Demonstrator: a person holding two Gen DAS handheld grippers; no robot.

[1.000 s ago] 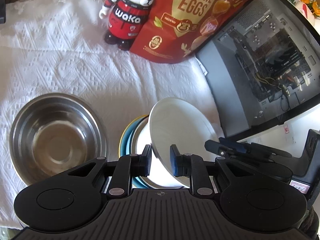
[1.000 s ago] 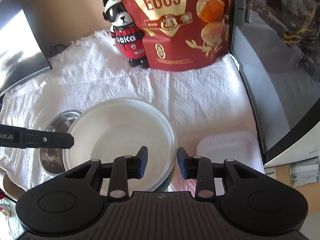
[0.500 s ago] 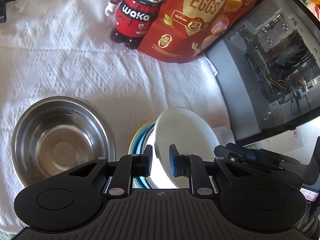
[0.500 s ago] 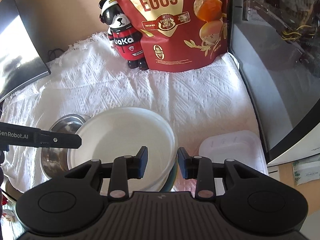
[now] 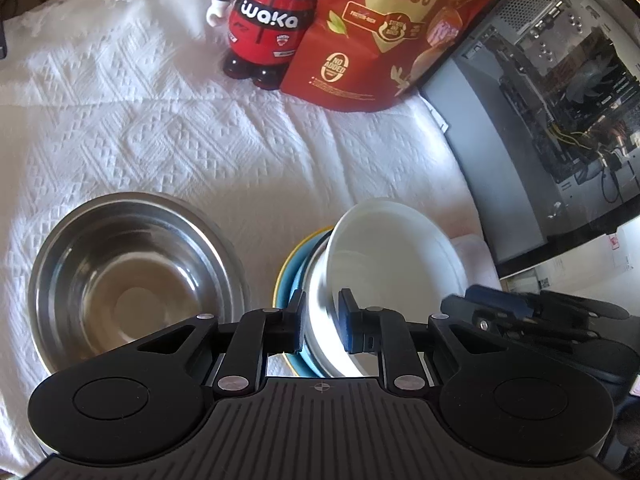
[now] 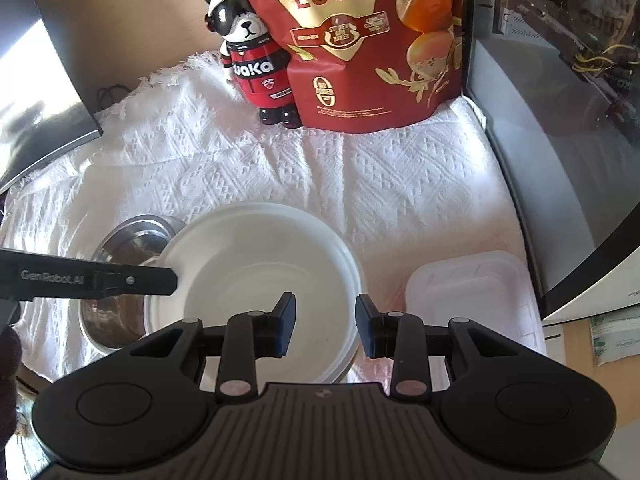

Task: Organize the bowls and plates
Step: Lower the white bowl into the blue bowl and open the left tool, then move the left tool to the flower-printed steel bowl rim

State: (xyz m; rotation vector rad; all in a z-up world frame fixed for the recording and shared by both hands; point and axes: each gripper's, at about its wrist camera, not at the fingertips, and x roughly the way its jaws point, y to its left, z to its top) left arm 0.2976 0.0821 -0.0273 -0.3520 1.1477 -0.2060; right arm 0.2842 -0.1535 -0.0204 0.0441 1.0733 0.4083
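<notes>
A white bowl (image 5: 392, 256) (image 6: 256, 280) sits tilted over a blue plate with a yellow rim (image 5: 288, 276); a pale ring shows between them. My left gripper (image 5: 320, 326) is shut on the bowl's near wall, one pad inside and one outside. In the right wrist view one of the left fingers (image 6: 120, 280) reaches the bowl's left rim. My right gripper (image 6: 325, 326) straddles the bowl's right rim, one pad inside and one outside, and holds it. From the left wrist view the right gripper (image 5: 472, 300) meets that same rim.
A steel bowl (image 5: 132, 280) (image 6: 120, 248) stands on the white cloth just left of the stack. A pale plastic box (image 6: 468, 300) lies to the right. A toy bear (image 5: 264, 20), a red snack bag (image 5: 380, 40) and a computer case (image 5: 560, 100) line the back and right.
The left gripper's jaws have narrowed a little on the bowl's wall and its view has tipped. The bowl has sunk slightly toward the plate. The right gripper has kept still.
</notes>
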